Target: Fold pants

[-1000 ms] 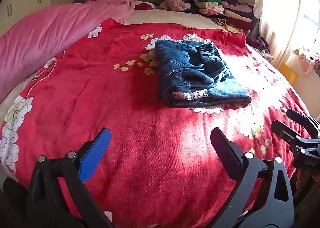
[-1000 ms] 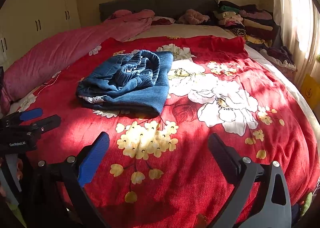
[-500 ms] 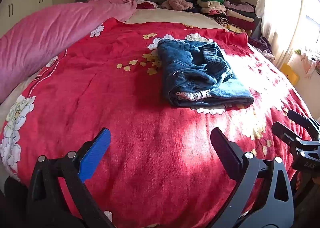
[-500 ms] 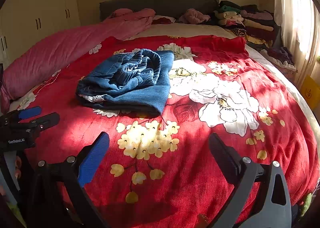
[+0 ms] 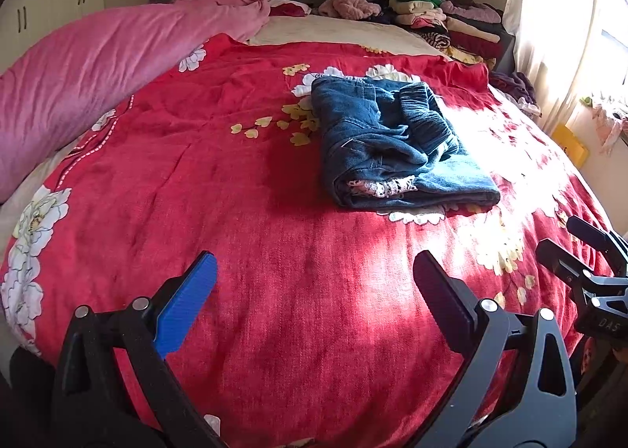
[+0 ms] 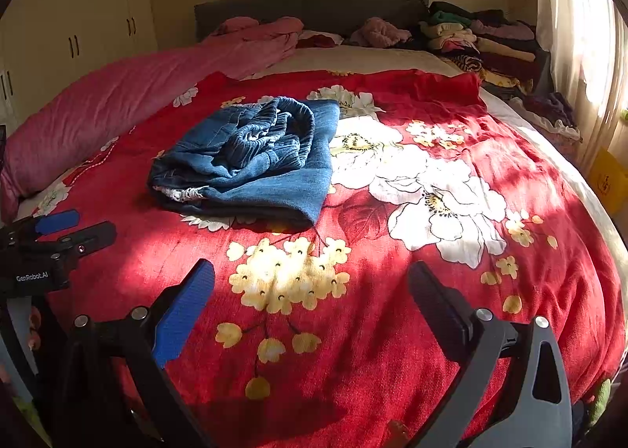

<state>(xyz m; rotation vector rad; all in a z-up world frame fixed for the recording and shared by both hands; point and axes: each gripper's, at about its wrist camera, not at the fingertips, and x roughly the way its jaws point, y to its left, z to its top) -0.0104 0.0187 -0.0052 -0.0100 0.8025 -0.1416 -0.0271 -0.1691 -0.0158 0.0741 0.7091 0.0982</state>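
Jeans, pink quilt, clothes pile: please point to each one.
jeans [image 6: 251, 157], right wrist view, on the top fold.
pink quilt [image 5: 98, 67], left wrist view, on its middle.
clothes pile [image 5: 443, 22], left wrist view, on the folded stack.

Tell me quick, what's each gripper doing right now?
Left gripper: open, holding nothing, short of the folded jeans.
Right gripper: open, holding nothing.

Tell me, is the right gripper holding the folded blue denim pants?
No, the right gripper is open and empty, while the folded blue denim pants lie farther away on the red floral bedspread.
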